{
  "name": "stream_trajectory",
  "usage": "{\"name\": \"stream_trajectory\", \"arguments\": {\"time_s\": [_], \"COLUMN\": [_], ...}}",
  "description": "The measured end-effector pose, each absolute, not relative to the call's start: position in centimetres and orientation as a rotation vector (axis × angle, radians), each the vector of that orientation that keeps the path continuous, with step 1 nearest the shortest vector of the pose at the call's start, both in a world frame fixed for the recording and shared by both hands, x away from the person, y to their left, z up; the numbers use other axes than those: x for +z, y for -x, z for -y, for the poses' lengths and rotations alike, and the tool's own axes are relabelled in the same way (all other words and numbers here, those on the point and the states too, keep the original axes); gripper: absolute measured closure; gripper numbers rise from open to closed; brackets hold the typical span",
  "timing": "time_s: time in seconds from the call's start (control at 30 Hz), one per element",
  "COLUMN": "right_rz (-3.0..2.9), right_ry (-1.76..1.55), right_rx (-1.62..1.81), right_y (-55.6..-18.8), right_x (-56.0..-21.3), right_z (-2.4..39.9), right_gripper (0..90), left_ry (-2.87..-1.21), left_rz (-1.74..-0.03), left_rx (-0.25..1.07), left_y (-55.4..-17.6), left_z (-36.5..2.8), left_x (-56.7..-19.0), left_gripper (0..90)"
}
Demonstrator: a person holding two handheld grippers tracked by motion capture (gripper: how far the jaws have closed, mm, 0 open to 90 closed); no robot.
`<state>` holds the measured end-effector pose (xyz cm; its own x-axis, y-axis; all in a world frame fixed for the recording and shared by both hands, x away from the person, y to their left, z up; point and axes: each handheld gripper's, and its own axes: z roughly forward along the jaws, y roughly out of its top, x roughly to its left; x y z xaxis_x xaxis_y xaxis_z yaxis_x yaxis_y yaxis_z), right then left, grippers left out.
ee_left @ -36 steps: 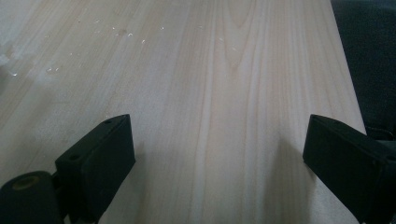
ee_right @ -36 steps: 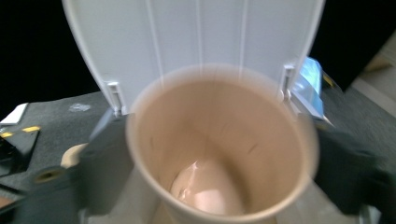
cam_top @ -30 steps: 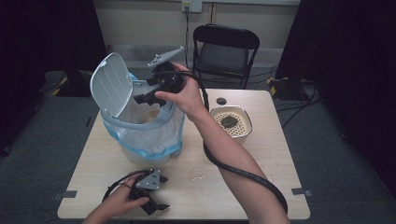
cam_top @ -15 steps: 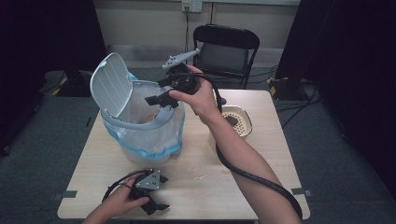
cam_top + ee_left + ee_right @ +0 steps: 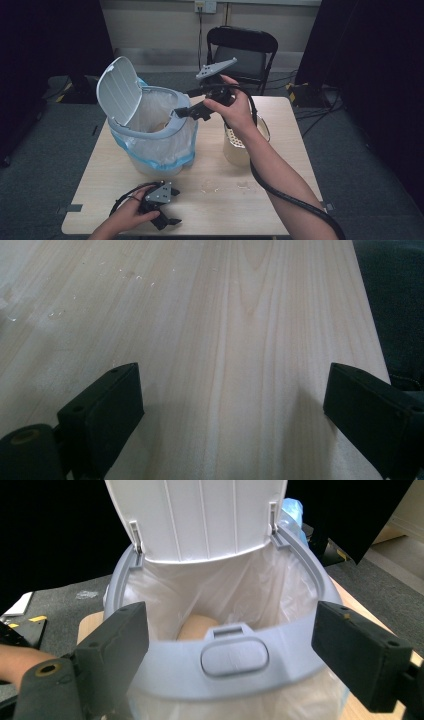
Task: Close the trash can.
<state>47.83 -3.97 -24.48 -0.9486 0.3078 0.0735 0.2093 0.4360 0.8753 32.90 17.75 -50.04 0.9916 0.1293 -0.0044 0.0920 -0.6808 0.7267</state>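
Just beyond right hand-held gripper [image 5: 230,665]: open-lidded bin [image 5: 235,680], jaws spread, empty.

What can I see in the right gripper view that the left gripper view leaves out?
The right gripper view looks into the bin: its white lid stands open, a plastic liner hangs inside, and something tan lies at the bottom. A grey latch tab sits on the front rim.

The left gripper view looks along the bare wooden table, with a few small specks near its far left.

Both share one thing: each hand-held gripper's two black jaws stand wide apart, holding nothing.
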Motion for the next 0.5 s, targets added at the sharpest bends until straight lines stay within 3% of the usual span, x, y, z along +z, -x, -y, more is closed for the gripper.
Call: {"name": "stream_trajectory", "arguments": {"time_s": [0.5], "right_rz": [-2.561], "right_ry": [-0.545], "right_rx": [1.547], "right_y": [-47.3], "right_x": [-26.7], "right_z": [8.5], "right_gripper": [14.5], "left_ry": [-2.313], "left_rz": [-0.156], "left_rx": [0.059], "left_y": [-32.9], "left_z": [-17.7], "left_x": [-50.1], "left_gripper": [8.3]}}
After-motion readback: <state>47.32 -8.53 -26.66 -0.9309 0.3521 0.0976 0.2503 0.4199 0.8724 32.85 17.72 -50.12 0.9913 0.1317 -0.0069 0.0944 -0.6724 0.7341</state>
